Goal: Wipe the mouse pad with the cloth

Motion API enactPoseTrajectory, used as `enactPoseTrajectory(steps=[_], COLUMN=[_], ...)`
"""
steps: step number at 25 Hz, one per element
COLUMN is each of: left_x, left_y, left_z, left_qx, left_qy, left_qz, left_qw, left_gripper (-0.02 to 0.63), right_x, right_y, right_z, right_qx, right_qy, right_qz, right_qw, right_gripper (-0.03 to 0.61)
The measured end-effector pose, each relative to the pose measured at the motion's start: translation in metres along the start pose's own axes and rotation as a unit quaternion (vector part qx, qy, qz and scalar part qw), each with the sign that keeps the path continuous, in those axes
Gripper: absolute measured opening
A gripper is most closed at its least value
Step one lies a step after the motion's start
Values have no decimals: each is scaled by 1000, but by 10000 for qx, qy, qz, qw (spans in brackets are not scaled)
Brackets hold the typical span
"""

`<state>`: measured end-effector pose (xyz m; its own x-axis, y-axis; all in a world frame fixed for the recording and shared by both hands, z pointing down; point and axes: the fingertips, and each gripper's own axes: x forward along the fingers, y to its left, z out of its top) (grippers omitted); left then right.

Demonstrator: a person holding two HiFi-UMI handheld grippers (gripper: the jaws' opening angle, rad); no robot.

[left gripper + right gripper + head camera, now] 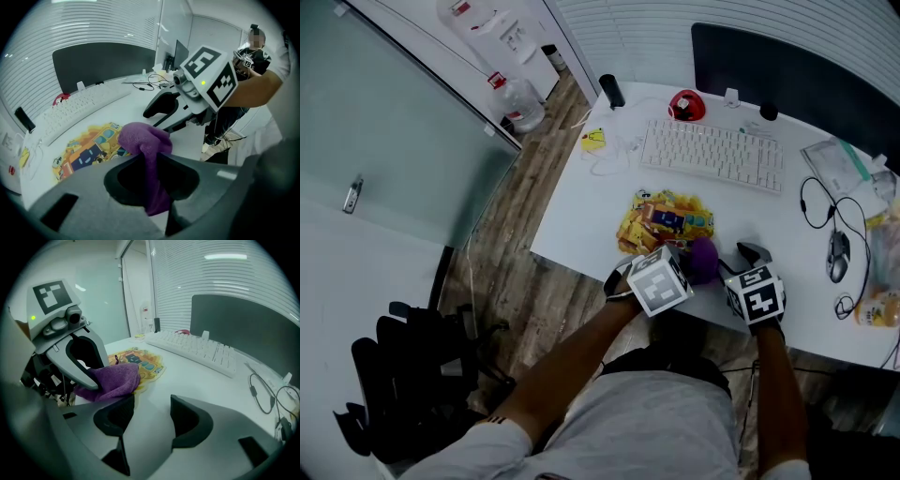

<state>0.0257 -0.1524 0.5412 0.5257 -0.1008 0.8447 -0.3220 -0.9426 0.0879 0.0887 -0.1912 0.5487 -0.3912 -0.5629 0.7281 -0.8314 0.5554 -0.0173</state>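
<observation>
The mouse pad [664, 219], yellow with a cartoon print, lies near the white desk's [581, 211] front edge, below the keyboard. A purple cloth [144, 140] hangs bunched between the jaws of my left gripper [151, 165], which is shut on it. The cloth [704, 260] sits just off the pad's near right corner. My right gripper [149, 414] is open with nothing between its jaws and hovers over bare desk right of the cloth [112, 381]. In the head view, the right gripper [752, 255] is close beside the left gripper [675, 274].
A white keyboard [713, 155] lies behind the pad, with a dark screen [787, 70] beyond it. A mouse [838, 255] and black cables [816, 206] are at the right. A red object [685, 106] and a small yellow toy [593, 141] stand at the back left.
</observation>
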Motion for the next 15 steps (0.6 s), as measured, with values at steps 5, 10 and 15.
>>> enactPoseTrajectory(steps=[5,10,15], left_x=[-4,-21,-38], left_y=[8,21,45], left_z=[-9,-26,-53], left_qx=[-134,-347,-697], left_qy=[-70,-102,-132], left_qz=[37,31,202], left_qw=[9999,9993,9973], left_gripper=[78,78,78], right_x=[0,0,0], right_y=[-1,0,-1], right_z=[0,-1,-2], right_qx=[15,46,73], right_qy=[-9,-5,-9], right_qz=[17,41,57], right_qw=[10000,10000,10000], right_gripper=[219,219,219])
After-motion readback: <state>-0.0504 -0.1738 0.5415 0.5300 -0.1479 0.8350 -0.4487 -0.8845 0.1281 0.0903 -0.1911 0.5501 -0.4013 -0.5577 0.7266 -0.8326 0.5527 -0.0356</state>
